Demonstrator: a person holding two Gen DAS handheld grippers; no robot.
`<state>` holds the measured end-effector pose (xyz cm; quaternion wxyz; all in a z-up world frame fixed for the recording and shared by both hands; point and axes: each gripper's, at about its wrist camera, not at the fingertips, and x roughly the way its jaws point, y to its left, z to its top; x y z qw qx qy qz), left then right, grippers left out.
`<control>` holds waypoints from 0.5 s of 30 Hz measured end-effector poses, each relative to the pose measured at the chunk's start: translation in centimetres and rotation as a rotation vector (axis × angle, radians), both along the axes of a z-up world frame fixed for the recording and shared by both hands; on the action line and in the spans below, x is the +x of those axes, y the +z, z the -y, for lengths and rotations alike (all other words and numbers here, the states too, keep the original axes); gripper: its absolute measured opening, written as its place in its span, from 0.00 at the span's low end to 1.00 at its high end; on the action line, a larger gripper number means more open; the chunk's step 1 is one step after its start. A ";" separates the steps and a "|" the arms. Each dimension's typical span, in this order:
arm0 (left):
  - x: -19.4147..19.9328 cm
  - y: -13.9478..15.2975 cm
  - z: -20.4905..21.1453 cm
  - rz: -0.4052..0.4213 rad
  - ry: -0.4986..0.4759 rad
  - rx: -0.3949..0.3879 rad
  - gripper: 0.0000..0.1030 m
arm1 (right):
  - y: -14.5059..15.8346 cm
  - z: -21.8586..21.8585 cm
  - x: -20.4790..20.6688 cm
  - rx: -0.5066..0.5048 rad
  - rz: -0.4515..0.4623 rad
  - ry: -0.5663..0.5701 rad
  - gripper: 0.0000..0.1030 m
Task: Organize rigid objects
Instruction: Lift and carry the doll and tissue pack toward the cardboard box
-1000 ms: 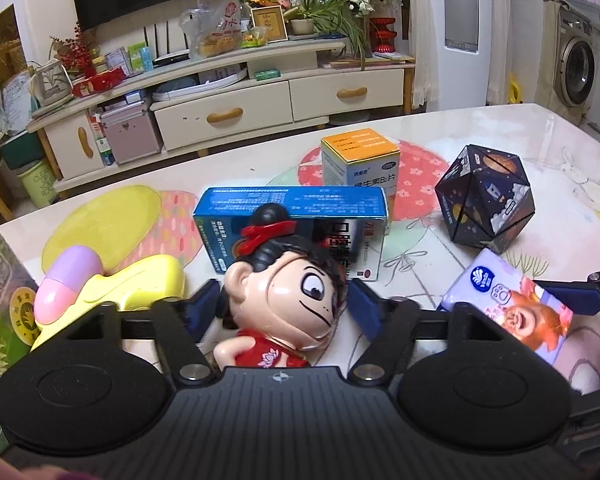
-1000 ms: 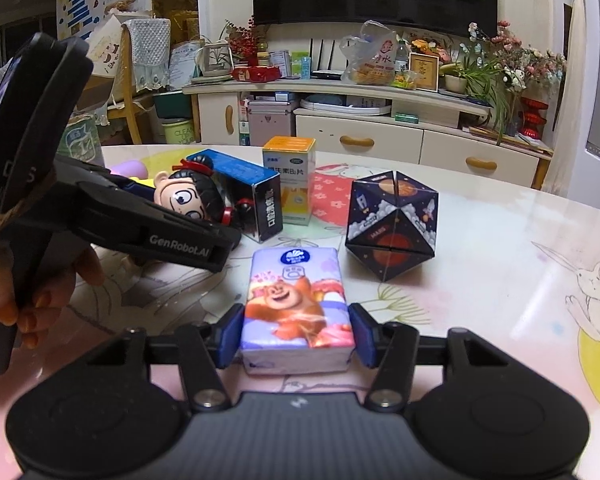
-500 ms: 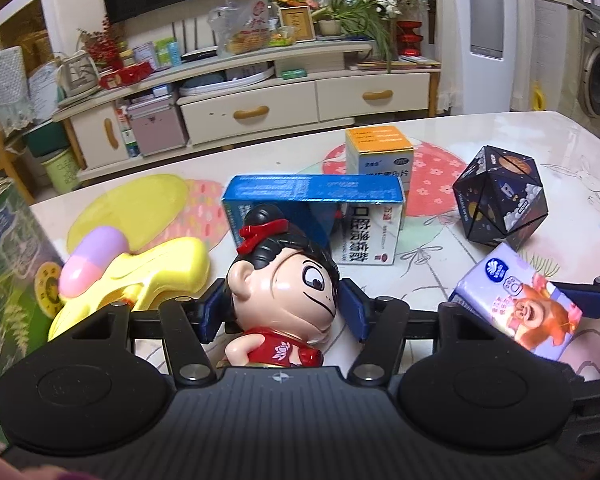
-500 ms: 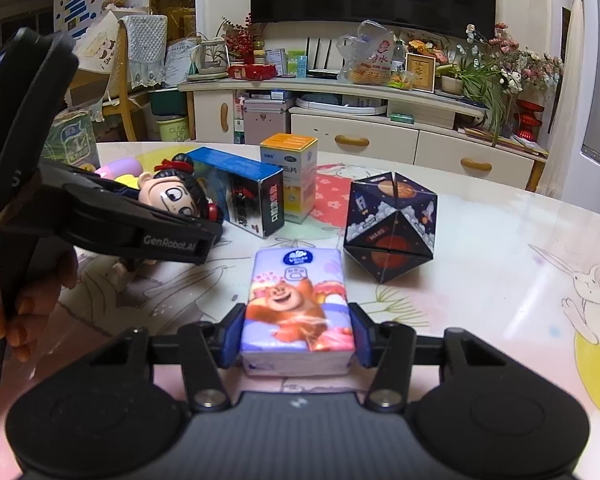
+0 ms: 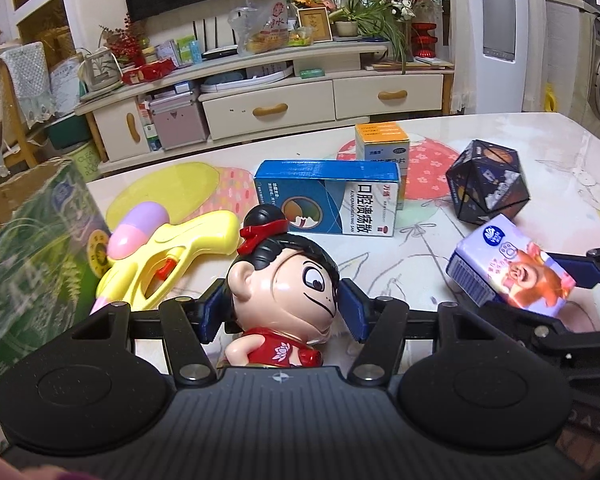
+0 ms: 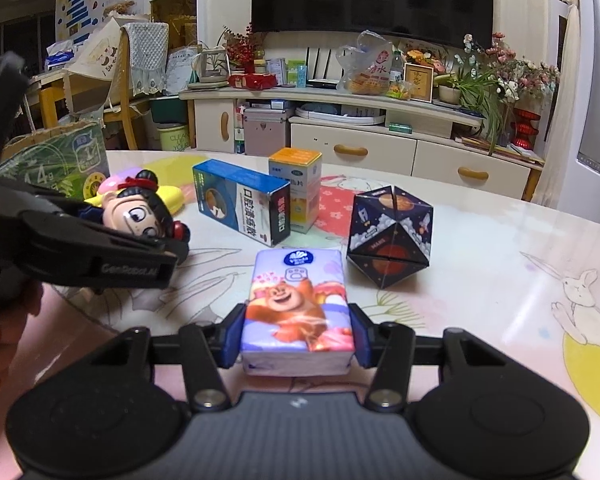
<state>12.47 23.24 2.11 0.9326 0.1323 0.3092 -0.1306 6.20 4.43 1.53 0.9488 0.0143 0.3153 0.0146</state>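
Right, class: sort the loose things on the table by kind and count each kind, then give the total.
Cardboard boxes: 3 – blue box, orange-topped box, green carton
Toys: 3 – doll, water gun, space-print puzzle
Tissue packs: 1 – tissue pack
Total: 7

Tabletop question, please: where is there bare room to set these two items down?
Free: the right side of the floral-print table, beyond the dark faceted space-print cube. Crowded: the left, where the yellow plastic water gun, green carton and blue medicine box cluster.
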 end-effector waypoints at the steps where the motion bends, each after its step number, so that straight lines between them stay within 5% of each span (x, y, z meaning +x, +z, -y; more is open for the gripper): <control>1: -0.2 -0.1 -0.1 0.001 -0.001 -0.002 0.72 | 0.1 0.0 -0.1 0.002 0.002 -0.002 0.50; 15: -3.5 1.0 -1.0 0.003 0.024 -0.029 0.72 | 2.3 -2.1 -2.6 0.027 0.034 0.000 0.50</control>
